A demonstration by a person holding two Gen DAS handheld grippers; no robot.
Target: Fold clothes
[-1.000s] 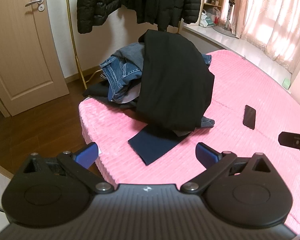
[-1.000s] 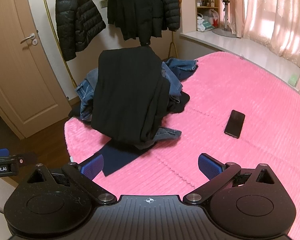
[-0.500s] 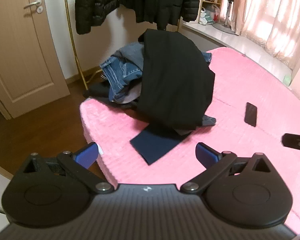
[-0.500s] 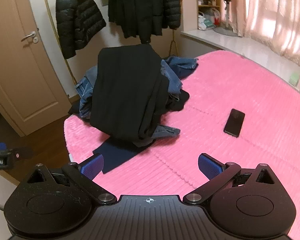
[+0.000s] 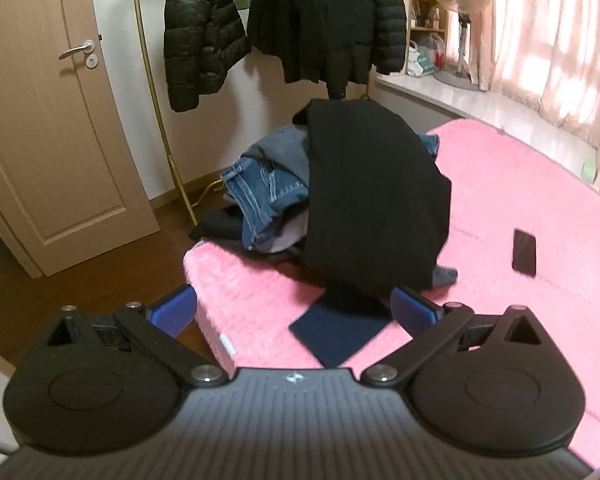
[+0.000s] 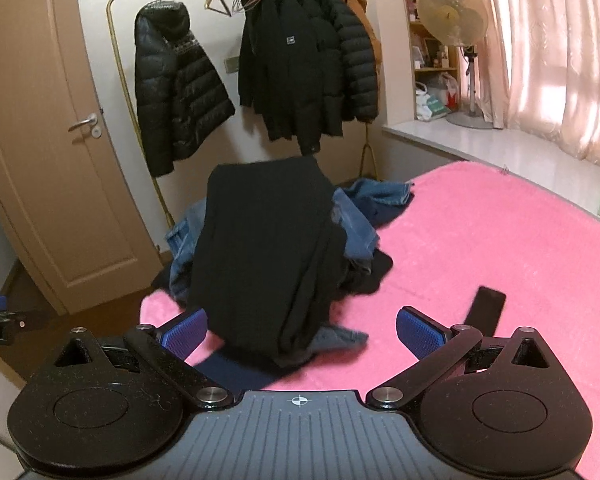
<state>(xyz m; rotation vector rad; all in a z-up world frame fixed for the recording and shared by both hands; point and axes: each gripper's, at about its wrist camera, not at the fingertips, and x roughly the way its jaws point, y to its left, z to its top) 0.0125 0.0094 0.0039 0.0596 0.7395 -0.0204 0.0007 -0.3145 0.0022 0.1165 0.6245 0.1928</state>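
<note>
We are holding the left gripper [image 5: 293, 307] spread and empty before the black garment [image 5: 374, 204], draped atop the pile on the pink bed [image 5: 520, 184]; the right gripper [image 6: 299, 330] likewise gapes empty; soft and limp, it should lift best by its lower hem.

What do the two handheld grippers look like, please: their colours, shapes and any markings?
Both look alike. The left gripper and the right gripper have black linkage arms with silver pivot screws, blue textured finger pads, round black housings and a ribbed grey body bearing a small white crosshair mark. No cables or sleeves show.
</note>
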